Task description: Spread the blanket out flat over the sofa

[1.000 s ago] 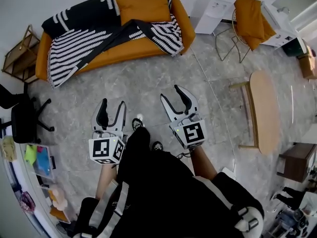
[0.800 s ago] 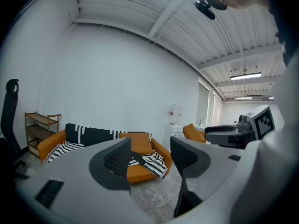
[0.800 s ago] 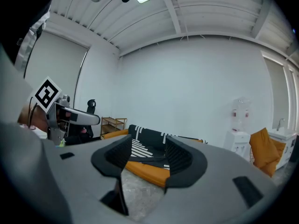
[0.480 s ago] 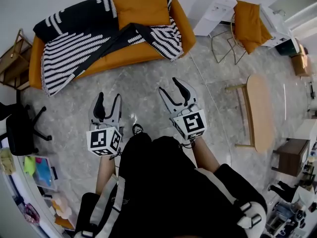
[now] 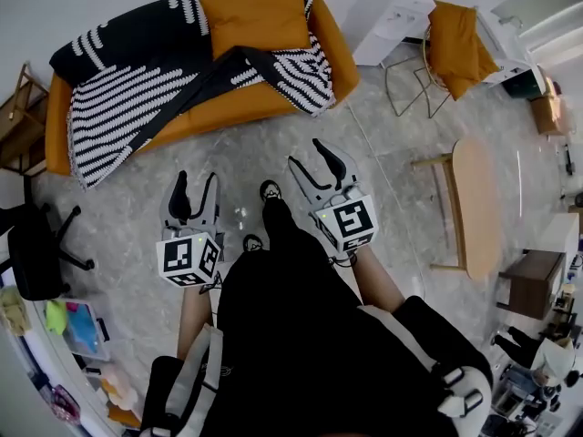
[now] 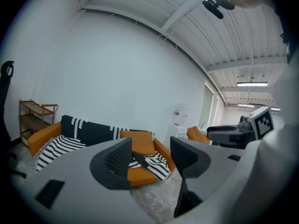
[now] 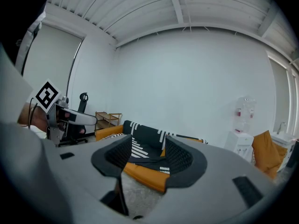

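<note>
Blanket (image 5: 118, 107) is lying half-folded across the sofa (image 5: 239, 105), so left gripper (image 5: 195, 182) and right gripper (image 5: 308, 155) are hovering empty off its front edge, jaws apart for grabbing, right's just been widening.

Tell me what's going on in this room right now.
A person holds a left gripper and a right gripper, both open and empty, short of the orange sofa. The right one's jaws have just been opening. The black-and-white striped blanket lies rumpled across the sofa, an orange cushion on it, not yet spread flat.
</note>
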`<state>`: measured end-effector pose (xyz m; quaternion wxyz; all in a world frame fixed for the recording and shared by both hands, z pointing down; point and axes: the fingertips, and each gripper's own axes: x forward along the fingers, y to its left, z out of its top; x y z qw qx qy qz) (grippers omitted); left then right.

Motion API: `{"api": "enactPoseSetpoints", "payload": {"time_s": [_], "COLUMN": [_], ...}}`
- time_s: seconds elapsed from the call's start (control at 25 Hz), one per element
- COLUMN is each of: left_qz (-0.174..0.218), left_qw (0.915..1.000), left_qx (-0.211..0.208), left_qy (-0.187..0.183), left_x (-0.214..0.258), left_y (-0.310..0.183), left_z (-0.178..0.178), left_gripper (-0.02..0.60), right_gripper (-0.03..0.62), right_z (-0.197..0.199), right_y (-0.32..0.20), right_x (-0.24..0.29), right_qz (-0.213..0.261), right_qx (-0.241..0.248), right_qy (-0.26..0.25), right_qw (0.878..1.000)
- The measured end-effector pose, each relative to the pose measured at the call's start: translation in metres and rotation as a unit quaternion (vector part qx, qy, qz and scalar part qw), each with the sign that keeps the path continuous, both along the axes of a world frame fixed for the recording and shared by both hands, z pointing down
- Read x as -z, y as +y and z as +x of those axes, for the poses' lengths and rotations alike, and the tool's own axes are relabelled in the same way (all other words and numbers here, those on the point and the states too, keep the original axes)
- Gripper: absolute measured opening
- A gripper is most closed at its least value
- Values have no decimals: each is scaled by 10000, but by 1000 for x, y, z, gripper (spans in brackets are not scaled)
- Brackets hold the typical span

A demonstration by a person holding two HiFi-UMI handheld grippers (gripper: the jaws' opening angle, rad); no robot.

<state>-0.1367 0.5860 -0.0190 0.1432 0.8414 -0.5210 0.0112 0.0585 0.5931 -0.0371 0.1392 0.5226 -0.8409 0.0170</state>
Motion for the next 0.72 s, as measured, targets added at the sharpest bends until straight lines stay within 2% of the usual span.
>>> {"api": "enactPoseSetpoints", "payload": {"time_s": [0.24,0.52,0.72], "left_qz": [-85,-270,-728], "left_qw": [10000,9988,9959], "left_qx": [14,383,456], "left_qy": [31,-104,-270], "left_x": [-8,-29,-72], "left_y": [-59,-166,-235], "left_z": [8,6,16], "left_gripper": [247,247,247], "right_gripper": [222,224,225], "right_z": [11,19,24], "right_y": [-67,-187,-263], "right_x": [-14,-33,-74], "right_qz": [-62,-224,-755], "right_qx": [69,398,717], "right_qy": [-83,-108,-73], "right_qw": [9999,9989,9945]}}
